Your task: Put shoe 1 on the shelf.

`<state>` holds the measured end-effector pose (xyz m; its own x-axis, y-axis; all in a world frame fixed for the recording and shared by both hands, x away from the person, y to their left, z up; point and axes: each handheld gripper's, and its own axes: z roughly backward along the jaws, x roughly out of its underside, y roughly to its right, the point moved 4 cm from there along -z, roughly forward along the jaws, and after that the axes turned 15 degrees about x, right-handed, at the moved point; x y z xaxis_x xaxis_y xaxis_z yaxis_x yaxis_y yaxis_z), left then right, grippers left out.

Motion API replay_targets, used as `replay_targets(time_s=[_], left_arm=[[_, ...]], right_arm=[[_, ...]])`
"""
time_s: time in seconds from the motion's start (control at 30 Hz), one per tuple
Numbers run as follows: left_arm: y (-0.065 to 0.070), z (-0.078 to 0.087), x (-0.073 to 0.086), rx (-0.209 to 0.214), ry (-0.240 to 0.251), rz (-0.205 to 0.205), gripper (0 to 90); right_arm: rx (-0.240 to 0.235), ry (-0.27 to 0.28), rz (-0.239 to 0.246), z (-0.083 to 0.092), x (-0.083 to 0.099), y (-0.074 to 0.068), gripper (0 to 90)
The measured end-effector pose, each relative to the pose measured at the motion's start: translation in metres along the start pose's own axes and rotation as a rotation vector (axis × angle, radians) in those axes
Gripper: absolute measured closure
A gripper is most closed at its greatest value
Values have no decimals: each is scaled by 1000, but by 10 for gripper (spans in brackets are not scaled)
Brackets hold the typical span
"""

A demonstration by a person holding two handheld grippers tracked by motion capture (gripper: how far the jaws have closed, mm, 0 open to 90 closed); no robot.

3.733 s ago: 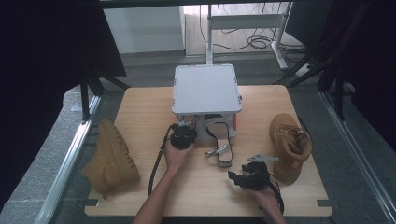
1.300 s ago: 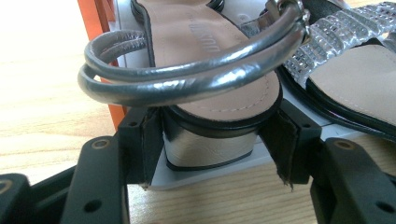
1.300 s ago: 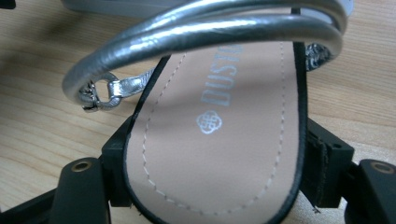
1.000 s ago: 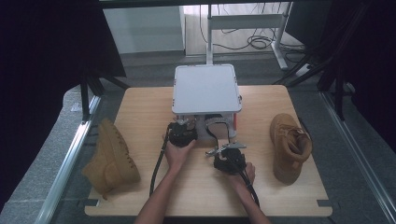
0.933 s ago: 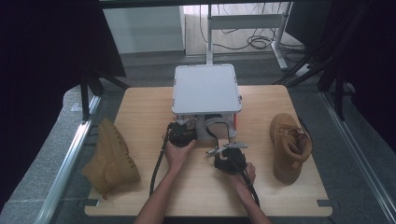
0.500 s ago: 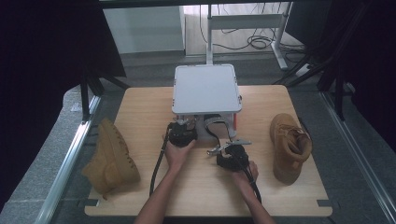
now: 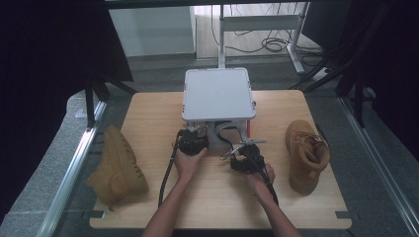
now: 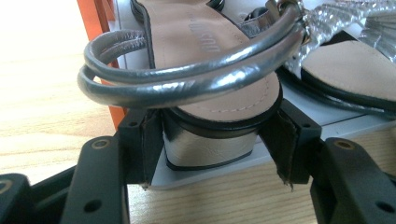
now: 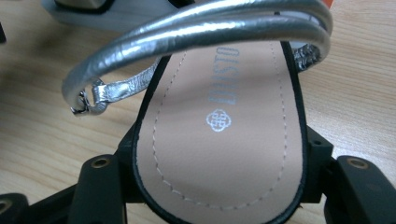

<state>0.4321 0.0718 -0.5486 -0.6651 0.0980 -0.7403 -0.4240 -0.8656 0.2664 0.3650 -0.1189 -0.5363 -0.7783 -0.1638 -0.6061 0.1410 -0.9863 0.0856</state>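
**Two sandals gripped at the box's front**

While tan boots (image 7: pixel 117 167) (image 7: pixel 305 154) flank the table (image 7: pixel 148 118), each gripper clamps a silver-strapped sandal's heel: left gripper (image 8: pixel 212 154) on one (image 8: pixel 205 88) inside the white box (image 7: pixel 218 94), right gripper (image 9: pixel 219 186), jaws just closing, on another (image 9: pixel 219 135) over the wood. Box lid hides the interior.

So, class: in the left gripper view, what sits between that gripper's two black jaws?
The heel of a silver-strapped sandal sits between the left gripper jaws, resting on the white shelf edge; both pads press its sides.
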Motion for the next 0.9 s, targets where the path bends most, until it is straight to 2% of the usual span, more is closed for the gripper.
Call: replay_targets(time_s=[0.1, 0.47, 0.9], left_arm=[[0, 0, 0, 0, -5, -2, 407], [0, 0, 0, -1, -6, -1, 408], [0, 0, -1, -2, -7, 2, 407]], right_arm=[[-15, 5, -37, -1, -4, 3, 389], [-14, 12, -106, -10, -14, 6, 397], [10, 10, -131, -20, -27, 2, 397]])
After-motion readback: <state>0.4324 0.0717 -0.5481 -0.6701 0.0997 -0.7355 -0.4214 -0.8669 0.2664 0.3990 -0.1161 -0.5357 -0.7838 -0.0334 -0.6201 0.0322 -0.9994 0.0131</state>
